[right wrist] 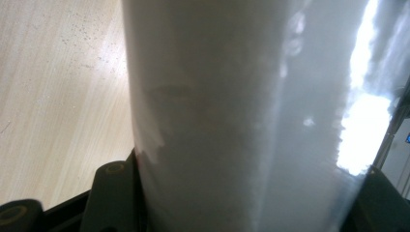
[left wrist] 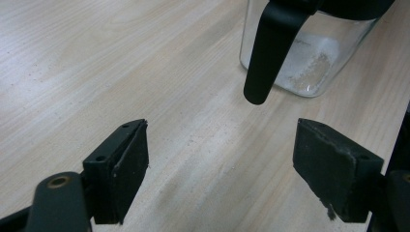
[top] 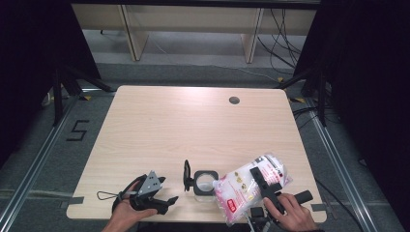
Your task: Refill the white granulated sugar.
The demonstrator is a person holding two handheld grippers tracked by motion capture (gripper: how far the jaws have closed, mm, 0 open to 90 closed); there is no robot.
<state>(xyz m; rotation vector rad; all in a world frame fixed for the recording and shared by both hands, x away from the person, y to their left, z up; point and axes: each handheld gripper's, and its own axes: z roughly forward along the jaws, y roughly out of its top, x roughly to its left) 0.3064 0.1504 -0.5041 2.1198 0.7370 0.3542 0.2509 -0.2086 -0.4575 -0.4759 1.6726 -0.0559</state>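
Bag (top: 251, 186) of white powder sits pinched in my right gripper (top: 265, 189), tilted over the glass jar (top: 204, 183) just left of it. White grains lie in the jar's bottom. My left gripper (top: 159, 199) rests spread, empty, near it.

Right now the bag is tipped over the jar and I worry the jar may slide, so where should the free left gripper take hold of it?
Grip the jar low on its clear, flat-sided body, coming in level from its left. The open lid stands on that side with its latch hanging down, so stay beneath it. The left gripper is open; the right gripper holds the bag.
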